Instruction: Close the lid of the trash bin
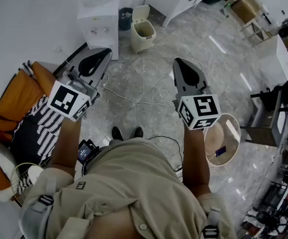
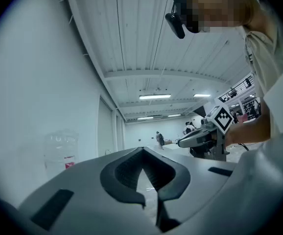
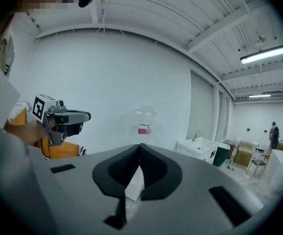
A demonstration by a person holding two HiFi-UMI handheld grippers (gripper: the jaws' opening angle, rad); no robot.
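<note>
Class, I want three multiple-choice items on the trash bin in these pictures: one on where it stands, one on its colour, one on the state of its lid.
1. Where does the trash bin stand?
A. On the floor beside the white water dispenser
B. On the orange sofa
C. Between the person's shoes

2. What colour is the bin?
A. Red
B. Cream
C. Green

3. How is its lid?
A. Shut flat
B. Raised, bin open
C. Lying on the floor

Answers:
1 A, since the head view shows it on the floor just right of the dispenser.
2 B, since its body and lid are both pale cream.
3 B, since the lid stands up behind the open rim.
</note>
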